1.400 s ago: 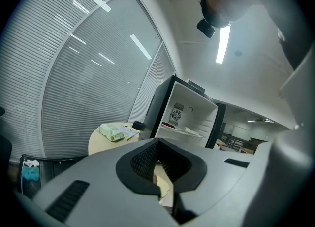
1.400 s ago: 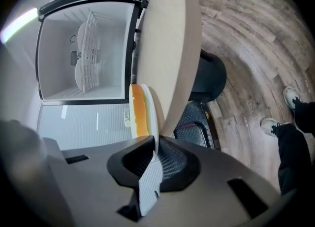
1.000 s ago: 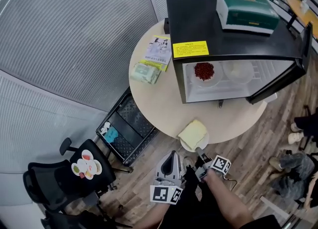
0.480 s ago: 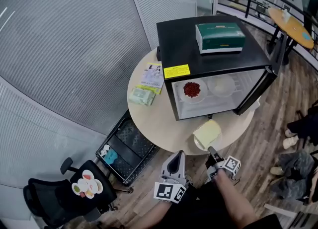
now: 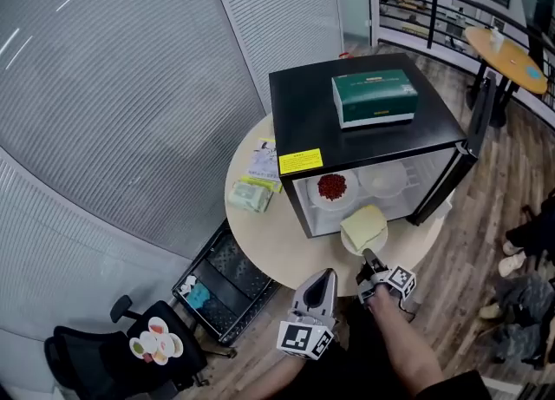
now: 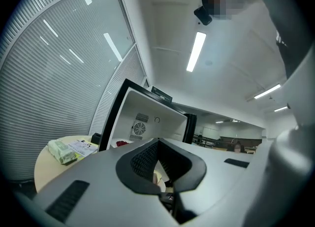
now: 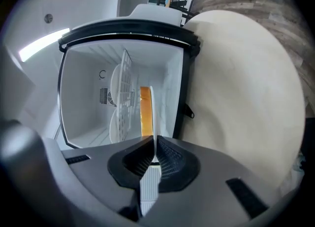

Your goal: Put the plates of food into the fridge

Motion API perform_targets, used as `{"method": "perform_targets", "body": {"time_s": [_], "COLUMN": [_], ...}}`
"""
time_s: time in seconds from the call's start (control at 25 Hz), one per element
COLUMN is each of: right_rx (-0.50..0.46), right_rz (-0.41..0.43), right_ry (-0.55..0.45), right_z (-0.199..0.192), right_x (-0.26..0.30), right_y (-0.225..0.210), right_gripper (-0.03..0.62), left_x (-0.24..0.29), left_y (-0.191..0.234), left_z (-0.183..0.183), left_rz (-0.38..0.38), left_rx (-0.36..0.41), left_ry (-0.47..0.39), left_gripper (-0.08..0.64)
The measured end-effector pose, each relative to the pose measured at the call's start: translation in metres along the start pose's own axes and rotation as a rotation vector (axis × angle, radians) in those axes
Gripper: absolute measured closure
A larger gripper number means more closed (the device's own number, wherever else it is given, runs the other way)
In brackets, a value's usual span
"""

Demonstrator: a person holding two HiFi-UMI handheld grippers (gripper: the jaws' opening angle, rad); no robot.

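A black mini fridge (image 5: 347,121) stands open on the round table (image 5: 277,242). Inside it sit a plate of red food (image 5: 332,188) and a white plate (image 5: 383,180). My right gripper (image 5: 371,265) is shut on the rim of a white plate of yellow food (image 5: 364,229), held in the air just in front of the fridge opening. In the right gripper view that plate (image 7: 152,117) shows edge-on between the pads of the right gripper (image 7: 153,154), with the yellow food (image 7: 145,110) on its left. My left gripper (image 5: 319,285) hangs shut and empty below the table edge; in its own view the left gripper (image 6: 160,169) points up at the fridge (image 6: 147,117).
The fridge door (image 5: 464,168) swings open to the right. A green box (image 5: 375,97) lies on the fridge top. A wipes pack (image 5: 247,196) and a leaflet (image 5: 263,162) lie on the table's left. A black trolley (image 5: 221,281) stands below, an office chair (image 5: 130,355) at lower left.
The right gripper has lifted the yellow-food plate from the table's near edge and carried it up to the fridge opening. The head view has closed in; the left gripper stays low.
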State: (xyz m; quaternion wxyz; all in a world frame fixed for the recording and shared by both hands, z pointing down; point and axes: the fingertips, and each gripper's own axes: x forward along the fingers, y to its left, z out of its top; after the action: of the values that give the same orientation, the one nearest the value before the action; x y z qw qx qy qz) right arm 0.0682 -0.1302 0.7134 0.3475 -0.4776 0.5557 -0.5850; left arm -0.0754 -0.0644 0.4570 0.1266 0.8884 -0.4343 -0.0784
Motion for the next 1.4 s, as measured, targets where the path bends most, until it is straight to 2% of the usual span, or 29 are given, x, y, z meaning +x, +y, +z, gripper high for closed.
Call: {"method": "perform_targets", "body": {"time_s": [0.4, 0.72, 0.96, 1.16, 1.4], "right_rx": [0.074, 0.157, 0.228, 0.259, 0.273], "right_rz": [-0.071, -0.115, -0.201, -0.251, -0.26], "right_ry": [0.068, 0.101, 0.123, 0.116, 0.144], "right_z": [0.016, 0.021, 0.02, 0.017, 0.002], "right_x": [0.087, 0.123, 0.127, 0.119, 0.099], "right_y": [-0.018, -0.015, -0.018, -0.02, -0.022], "right_gripper": [0.574, 0.573, 0.571, 0.496, 0.483], "left_x": [0.065, 0.09, 0.096, 0.097, 0.093], "left_y": [0.027, 0.034, 0.043, 0.046, 0.044], "left_z": [-0.008, -0.022, -0.025, -0.023, -0.023], "left_rz": [0.068, 0.089, 0.115, 0.133, 0.131], "left_rx": [0.006, -0.003, -0.012, -0.01, -0.008], "left_ry": [0.051, 0.087, 0.086, 0.075, 0.073], "left_gripper": [0.557, 0.557, 0.556, 0.557, 0.557]}}
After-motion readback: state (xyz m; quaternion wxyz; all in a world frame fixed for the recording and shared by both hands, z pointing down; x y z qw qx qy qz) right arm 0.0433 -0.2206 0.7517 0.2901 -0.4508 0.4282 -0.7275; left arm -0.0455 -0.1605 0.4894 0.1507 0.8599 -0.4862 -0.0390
